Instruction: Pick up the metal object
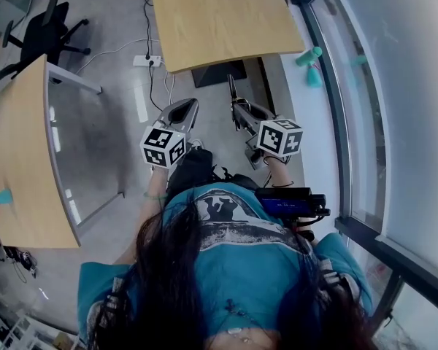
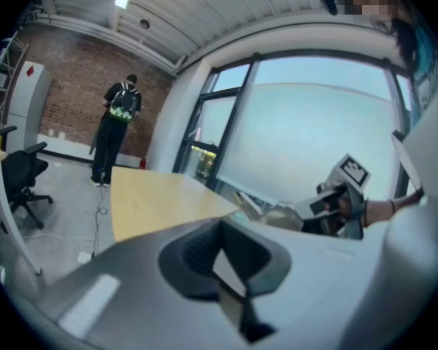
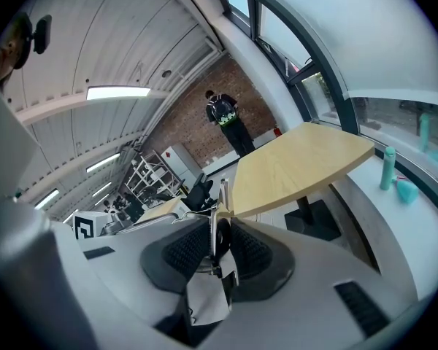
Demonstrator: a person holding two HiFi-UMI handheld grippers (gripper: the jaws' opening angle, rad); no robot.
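While the right gripper (image 3: 219, 248) pinches a thin metal object (image 3: 217, 228) bearing a paper tag (image 3: 204, 297), the left gripper (image 2: 224, 257) is closed and empty, both short of a wooden table (image 1: 219, 20).

Left gripper (image 1: 179, 112) and right gripper (image 1: 241, 115) side by side above the floor (image 1: 109, 130), ahead of the person. Metal object (image 3: 217, 233) between the right gripper's fingers (image 3: 179, 250). Forward desk (image 1: 219, 20) ahead; side desk (image 1: 18, 144) at left, chair (image 1: 47, 31) beyond it. Power strip (image 1: 147, 61) on the floor, apparently just before the forward desk's near edge. Bottle (image 1: 308, 55) on the sill (image 1: 317, 159) at right.
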